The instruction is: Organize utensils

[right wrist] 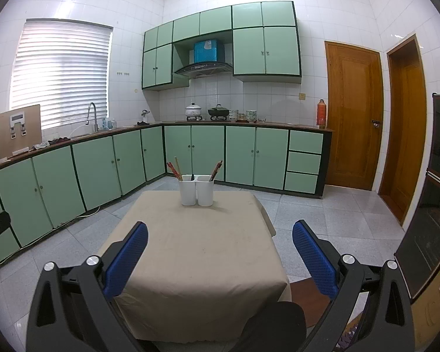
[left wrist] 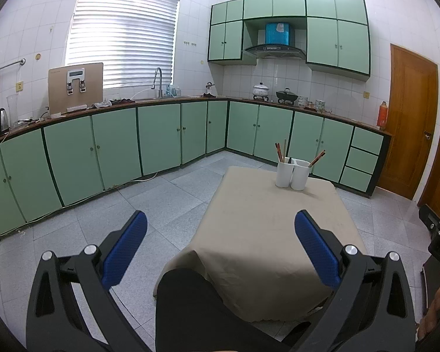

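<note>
A white two-compartment utensil holder (left wrist: 293,174) (right wrist: 196,190) stands at the far end of a small table under a beige cloth (left wrist: 267,228) (right wrist: 196,252). Reddish chopsticks (left wrist: 279,152) (right wrist: 174,168) and a pale stick lean in its left cup. More reddish chopsticks (left wrist: 317,158) (right wrist: 216,170) lean in its right cup. My left gripper (left wrist: 220,228) is open and empty, held over the table's near left corner. My right gripper (right wrist: 220,237) is open too, with nothing between its blue pads (right wrist: 126,261), above the near half of the cloth.
Green base cabinets (left wrist: 114,143) (right wrist: 237,155) line the left and far walls under a counter with a sink, kettle (left wrist: 1,121) and pots. Wooden doors (right wrist: 353,117) stand at the right, a dark cabinet (right wrist: 434,193) beyond them. The person's dark-clothed knee (left wrist: 190,302) (right wrist: 275,322) is at the table's near edge.
</note>
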Demonstrator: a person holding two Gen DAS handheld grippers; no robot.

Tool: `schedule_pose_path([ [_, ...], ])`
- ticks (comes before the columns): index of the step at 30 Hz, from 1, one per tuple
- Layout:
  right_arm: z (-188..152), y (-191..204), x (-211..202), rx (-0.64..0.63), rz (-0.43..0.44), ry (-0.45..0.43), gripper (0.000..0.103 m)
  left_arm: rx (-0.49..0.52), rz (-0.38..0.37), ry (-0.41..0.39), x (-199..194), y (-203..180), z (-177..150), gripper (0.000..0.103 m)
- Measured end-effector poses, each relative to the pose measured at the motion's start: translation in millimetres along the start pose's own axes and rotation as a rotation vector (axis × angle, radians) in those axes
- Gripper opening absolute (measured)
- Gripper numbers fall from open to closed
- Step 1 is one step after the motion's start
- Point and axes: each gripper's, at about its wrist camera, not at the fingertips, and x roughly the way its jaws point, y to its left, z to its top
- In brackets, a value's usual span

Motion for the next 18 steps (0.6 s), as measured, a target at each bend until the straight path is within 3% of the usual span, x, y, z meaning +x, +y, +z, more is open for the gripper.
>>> schedule_pose_path([
  [18,-1.1,1.1,-0.4,0.003,0.000,-0.002,0.097,0.000,-0.004,0.001,-0.9,0.0,2.3,0.098],
])
